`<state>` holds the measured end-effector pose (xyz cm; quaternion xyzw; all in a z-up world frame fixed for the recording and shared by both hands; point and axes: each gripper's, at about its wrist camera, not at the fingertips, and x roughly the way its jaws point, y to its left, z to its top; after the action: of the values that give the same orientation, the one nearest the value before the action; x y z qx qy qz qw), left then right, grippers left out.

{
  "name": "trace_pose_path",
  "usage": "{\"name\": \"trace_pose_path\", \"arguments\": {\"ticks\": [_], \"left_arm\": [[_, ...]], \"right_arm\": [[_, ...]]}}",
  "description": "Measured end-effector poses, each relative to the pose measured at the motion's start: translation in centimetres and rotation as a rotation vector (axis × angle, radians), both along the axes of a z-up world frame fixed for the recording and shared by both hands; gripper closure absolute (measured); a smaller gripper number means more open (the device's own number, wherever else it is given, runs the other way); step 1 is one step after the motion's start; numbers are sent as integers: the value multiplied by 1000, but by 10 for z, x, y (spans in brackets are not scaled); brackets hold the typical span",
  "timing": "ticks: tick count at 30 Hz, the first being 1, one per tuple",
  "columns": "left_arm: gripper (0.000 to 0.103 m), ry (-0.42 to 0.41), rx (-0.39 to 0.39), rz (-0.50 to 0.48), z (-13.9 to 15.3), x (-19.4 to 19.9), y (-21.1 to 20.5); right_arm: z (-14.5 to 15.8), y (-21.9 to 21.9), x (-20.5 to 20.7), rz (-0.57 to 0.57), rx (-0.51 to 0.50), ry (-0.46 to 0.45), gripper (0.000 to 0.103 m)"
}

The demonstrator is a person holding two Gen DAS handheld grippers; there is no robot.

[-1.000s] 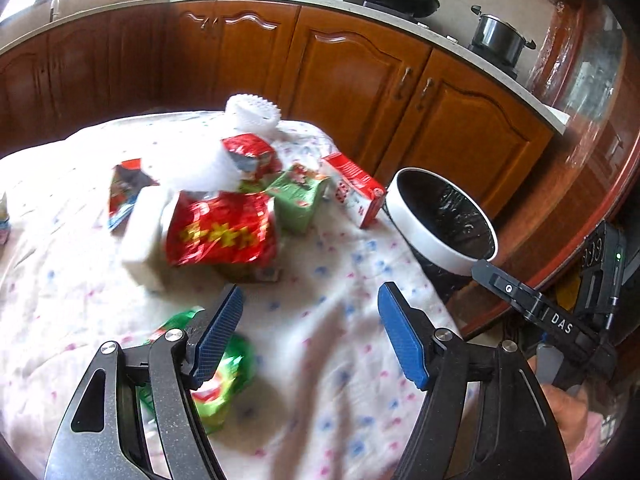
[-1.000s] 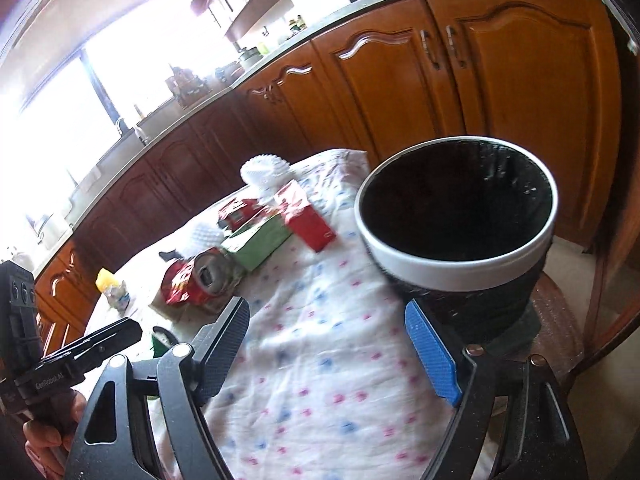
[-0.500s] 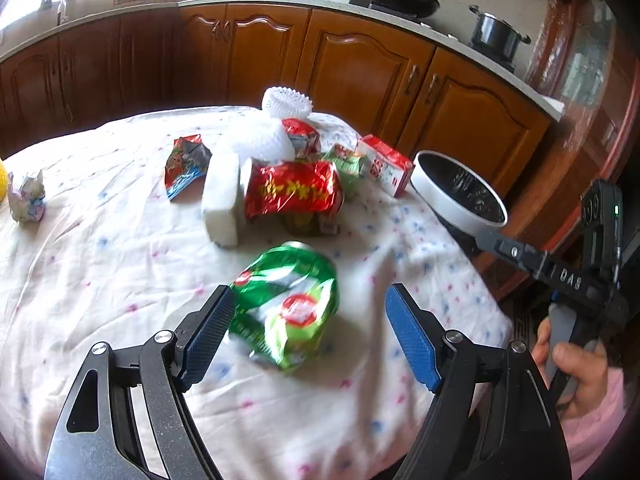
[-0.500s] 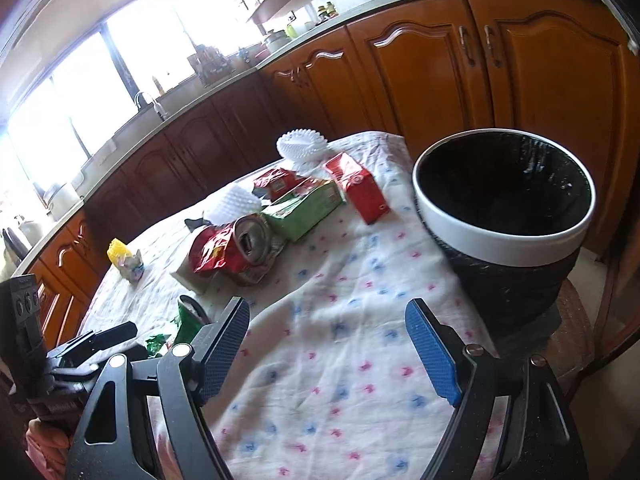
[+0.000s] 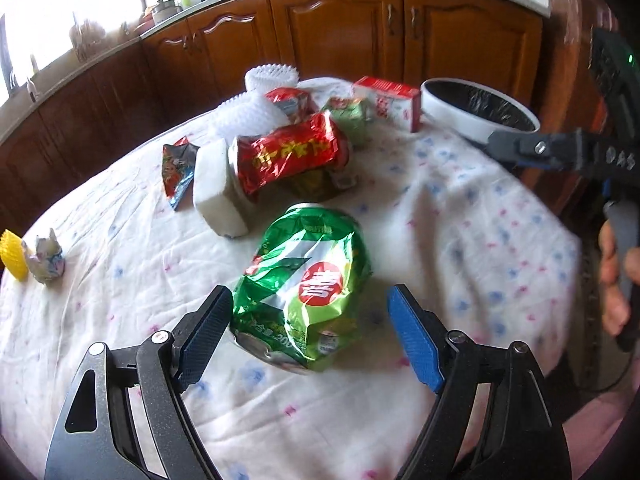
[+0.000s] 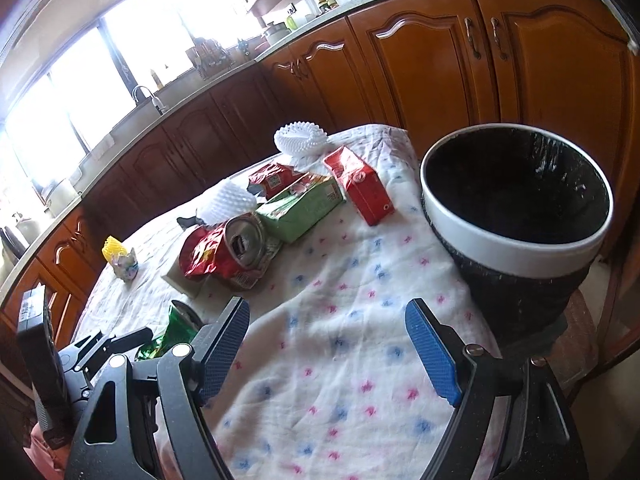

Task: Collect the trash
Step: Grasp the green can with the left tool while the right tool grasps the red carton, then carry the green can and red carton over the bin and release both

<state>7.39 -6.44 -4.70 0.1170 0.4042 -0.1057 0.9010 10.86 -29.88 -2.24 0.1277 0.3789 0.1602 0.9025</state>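
Task is sitting near the start: nothing is visible in the bin (image 6: 516,240), though its black liner is hiding the bottom.

Left to right on the table (image 5: 460,208):
- yellow net (image 5: 10,254) and paper scrap (image 5: 48,258) are lying at the far left edge, well apart from the rest
- foil wrapper (image 5: 176,170), white block (image 5: 216,196), foam nets (image 5: 248,114), red can (image 5: 288,154), green carton (image 5: 350,114), red carton (image 5: 390,100) are piling up mid-table, untouched
- green can (image 5: 304,288), crushed, is lying between the left gripper (image 5: 310,330) fingers; jaws have just been widening, left pad is sitting just beside it, right pad is clear, no squeeze yet
- right gripper (image 6: 326,350) is hanging spread wide over bare cloth, holding nothing, bin just to its right

Every item is waiting to be binned, green can likely going first.
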Motion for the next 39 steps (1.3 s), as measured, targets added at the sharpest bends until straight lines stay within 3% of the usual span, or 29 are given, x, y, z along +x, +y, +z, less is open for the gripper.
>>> {"name": "trace_pose_path", "arguments": {"ticks": [1,3,4,7,13,18,20,23,39], "left_arm": [[34,2,13,10,-3,2,1],[37,8,1,21,-6,6,4],[62,8,-24,23,-5,7,7],[70,15,-107,43,2,14,16],[71,26,-343,72,16,22,33],[71,21,-436,81,26,27,34],[71,20,-445,82,28,30,32],[71,21,-453,81,31,36,26],[72,-8,-400,27,54,57,-22]], "right_arm": [[1,-1,4,-1,-5,-6,21],[3,-2,12,-5,-18,-19,21],[4,-2,16,-7,-22,-25,21],[9,-1,36,-10,-46,-56,22],[9,9,84,9,-114,-61,39],[-6,21,120,42,-190,-26,50],[-16,24,130,50,-214,1,62],[-20,22,130,50,-212,4,72],[25,-31,36,-26,-49,-99,72]]}}
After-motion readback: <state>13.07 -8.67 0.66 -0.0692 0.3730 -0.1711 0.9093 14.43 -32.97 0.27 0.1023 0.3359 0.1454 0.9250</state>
